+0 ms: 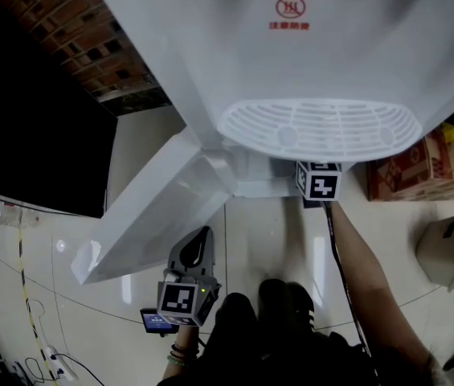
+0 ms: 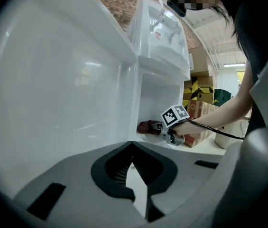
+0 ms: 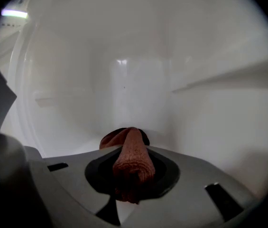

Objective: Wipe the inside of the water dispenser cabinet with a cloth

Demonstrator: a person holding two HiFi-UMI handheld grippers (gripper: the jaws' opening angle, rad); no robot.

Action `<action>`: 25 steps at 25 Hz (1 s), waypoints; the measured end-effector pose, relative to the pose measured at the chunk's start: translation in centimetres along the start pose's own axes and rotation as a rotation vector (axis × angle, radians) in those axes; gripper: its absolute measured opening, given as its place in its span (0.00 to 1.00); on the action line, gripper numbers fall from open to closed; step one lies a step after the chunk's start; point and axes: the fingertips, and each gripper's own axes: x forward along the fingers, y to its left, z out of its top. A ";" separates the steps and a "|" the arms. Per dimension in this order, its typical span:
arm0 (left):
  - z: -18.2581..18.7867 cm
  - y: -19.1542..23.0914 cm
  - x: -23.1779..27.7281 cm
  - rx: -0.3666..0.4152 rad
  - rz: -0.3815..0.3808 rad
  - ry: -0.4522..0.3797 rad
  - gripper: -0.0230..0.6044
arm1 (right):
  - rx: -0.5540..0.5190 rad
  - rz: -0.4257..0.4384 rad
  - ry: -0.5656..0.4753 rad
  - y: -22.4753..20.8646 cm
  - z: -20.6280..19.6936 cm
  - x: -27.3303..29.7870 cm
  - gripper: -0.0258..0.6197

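gripping a brown cloth [image 3: 134,164] inside the white cabinet [image 3: 124,80], right tool [image 3: 129,137]; left tool [image 2: 132,147] closed, empty, above pale floor tiles [image 1: 267,248]

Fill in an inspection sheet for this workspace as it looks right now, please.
Surface: glossy pale tiled floor.
Job's things: white water dispenser with its cabinet door swung open; brown cloth inside the cabinet.
Clutter: cardboard boxes and a pale container on the floor at right.
Grippers: right gripper shut on the cloth, reaching into the cabinet; left gripper shut and empty, beside the door.
Cables: black cable along the right forearm; power strip with cords on the floor.
Surroundings: brick wall.
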 end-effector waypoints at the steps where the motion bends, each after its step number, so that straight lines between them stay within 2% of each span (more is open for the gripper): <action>1: 0.0 0.0 -0.1 0.000 0.001 -0.001 0.01 | 0.003 -0.013 0.000 0.0 0.0 -0.2 0.16; 4: 0.1 -0.2 -0.4 0.004 0.001 -0.002 0.01 | -0.017 -0.071 -0.011 -0.2 0.3 -0.7 0.16; 9: 0.3 0.5 -1.3 0.000 0.021 -0.010 0.01 | 0.009 -0.211 -0.025 -0.6 0.9 -2.4 0.16; 11: 0.4 0.8 -1.5 -0.005 0.027 -0.014 0.01 | 0.001 -0.233 -0.028 -0.6 0.8 -2.7 0.16; 14: 0.2 1.0 -1.6 -0.012 0.031 -0.014 0.01 | -0.006 -0.137 -0.065 1.5 1.1 -3.1 0.16; 17: 0.2 0.8 -1.4 -0.013 0.025 -0.014 0.01 | -0.061 0.016 -0.119 6.6 1.7 -3.5 0.16; 21: 0.4 0.0 -1.3 -0.003 0.009 -0.010 0.01 | -0.079 0.183 -0.122 13.4 1.7 -4.8 0.16; 23: 0.3 0.0 -1.4 0.000 0.010 -0.007 0.01 | -0.100 0.220 -0.113 15.2 1.5 -5.1 0.16; 25: 0.2 0.1 -1.5 0.000 0.014 -0.005 0.01 | -0.105 0.212 -0.093 15.0 0.9 -4.8 0.16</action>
